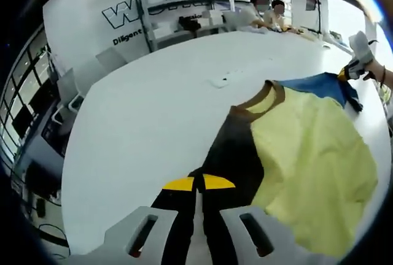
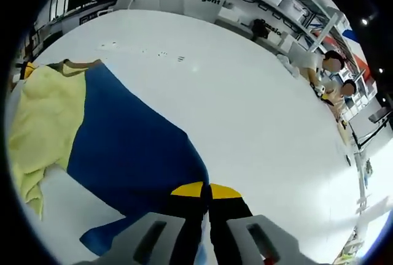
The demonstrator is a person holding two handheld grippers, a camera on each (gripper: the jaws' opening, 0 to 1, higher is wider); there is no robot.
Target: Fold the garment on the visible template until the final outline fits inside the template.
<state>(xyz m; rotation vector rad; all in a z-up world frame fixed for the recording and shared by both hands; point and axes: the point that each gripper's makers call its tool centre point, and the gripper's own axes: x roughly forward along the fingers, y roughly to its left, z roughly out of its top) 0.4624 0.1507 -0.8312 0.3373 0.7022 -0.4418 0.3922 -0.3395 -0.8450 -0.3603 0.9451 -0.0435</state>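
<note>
A colour-block shirt (image 1: 295, 148) lies spread on a large white table (image 1: 153, 111), its pale yellow body in the middle, a black sleeve (image 1: 236, 151) on one side and a blue sleeve (image 2: 132, 148) on the other, with a brown collar (image 1: 265, 98) at the neck. In the left gripper view the left gripper (image 1: 198, 185) sits at the near edge of the black sleeve, its yellow-tipped jaws drawn together with the dark cloth pinched between them. At the far right of that view the right gripper (image 1: 351, 72), held in a person's hand (image 1: 370, 69), meets the outer end of the blue sleeve. In the right gripper view the same right gripper (image 2: 206, 192) has its jaws closed on the near edge of the blue sleeve, and the blue cloth runs away from them toward the yellow body at the left, which lies bunched and wrinkled along its near-left side. The table beyond the shirt is bare white apart from a few small faint marks (image 2: 163, 53). Past the far edge of the table stand white shelving racks (image 1: 184, 1) with boxes, a white wall panel with dark lettering (image 1: 123, 23), and two people (image 1: 270, 10) seated at the far side. No template outline can be made out under or beside the shirt.
</note>
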